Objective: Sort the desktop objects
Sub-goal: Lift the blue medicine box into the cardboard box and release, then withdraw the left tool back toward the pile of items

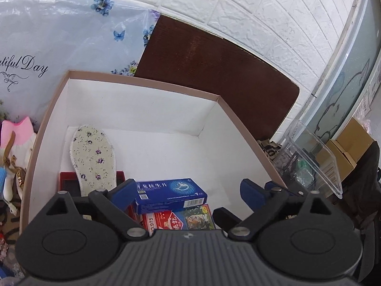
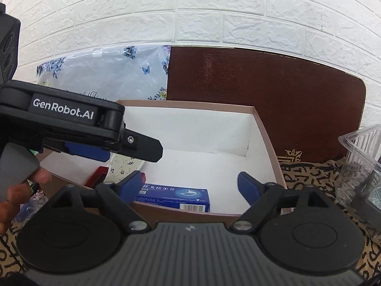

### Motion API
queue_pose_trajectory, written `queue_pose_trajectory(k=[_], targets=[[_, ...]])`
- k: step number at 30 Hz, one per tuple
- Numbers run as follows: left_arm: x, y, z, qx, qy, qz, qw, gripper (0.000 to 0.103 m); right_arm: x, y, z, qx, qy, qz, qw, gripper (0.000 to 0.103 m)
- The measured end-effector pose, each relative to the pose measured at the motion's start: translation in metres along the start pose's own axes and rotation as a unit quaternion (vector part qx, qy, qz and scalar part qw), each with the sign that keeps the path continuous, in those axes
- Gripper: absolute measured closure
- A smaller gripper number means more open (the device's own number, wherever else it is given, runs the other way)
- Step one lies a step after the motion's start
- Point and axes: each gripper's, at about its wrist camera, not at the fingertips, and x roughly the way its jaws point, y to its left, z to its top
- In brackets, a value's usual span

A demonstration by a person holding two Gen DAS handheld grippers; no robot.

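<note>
A white-lined cardboard box (image 1: 140, 102) with a pink rim holds a floral insole (image 1: 91, 157), a dark red box (image 1: 69, 183), a blue carton (image 1: 170, 194), a red packet (image 1: 162, 222) and a tiger-print packet (image 1: 198, 218). My left gripper (image 1: 188, 190) hovers open and empty above the box's near end. My right gripper (image 2: 190, 186) is open and empty just in front of the box (image 2: 269, 147), with the blue carton (image 2: 173, 199) between its fingers in view. The left gripper body (image 2: 71, 128) shows at the left, over the insole (image 2: 123, 166).
A dark brown board (image 1: 214, 71) and a floral plastic bag (image 1: 59, 47) lean on the white brick wall. A clear plastic container (image 2: 362, 164) stands right of the box on a patterned cloth (image 2: 309, 178). Cardboard boxes (image 1: 345, 147) and pink items (image 1: 14, 133) flank the box.
</note>
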Motion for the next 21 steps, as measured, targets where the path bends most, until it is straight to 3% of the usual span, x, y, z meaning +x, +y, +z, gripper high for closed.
queue_pose_trajectory(k=[21], targets=[[-0.029,-0.01,-0.013,0.03,-0.013,0.011,0.9994,0.007,-0.02,0.008,0.0,0.009,-0.006,0.002,1.0,0.012]])
